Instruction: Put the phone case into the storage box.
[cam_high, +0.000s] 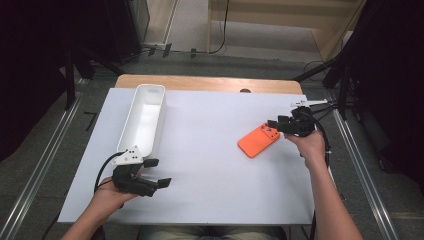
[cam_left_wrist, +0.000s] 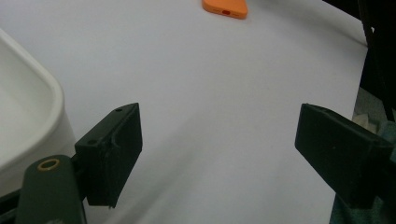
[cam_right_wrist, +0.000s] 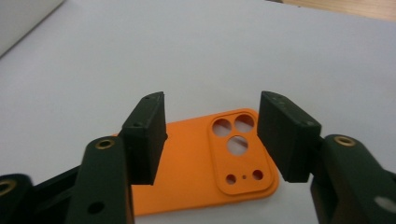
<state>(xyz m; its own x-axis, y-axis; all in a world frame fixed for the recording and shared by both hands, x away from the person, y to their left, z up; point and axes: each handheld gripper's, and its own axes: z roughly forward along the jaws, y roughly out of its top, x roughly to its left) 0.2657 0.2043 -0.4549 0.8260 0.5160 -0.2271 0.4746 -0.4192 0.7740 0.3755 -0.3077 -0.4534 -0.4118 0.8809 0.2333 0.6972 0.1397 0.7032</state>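
The orange phone case (cam_high: 258, 140) lies flat on the white counter (cam_high: 210, 190) toward its right edge, camera-cutout end nearest the right claw (cam_high: 273, 123) — whose jaws straddle that end in the right gripper view, with gaps between the pads and the case, so it is not yet gripped. The left claw (cam_high: 155, 173) hangs over the counter's near left corner, just beside the near end of the long white bin (cam_high: 142, 122) — its jaws stand wide apart with nothing between them.
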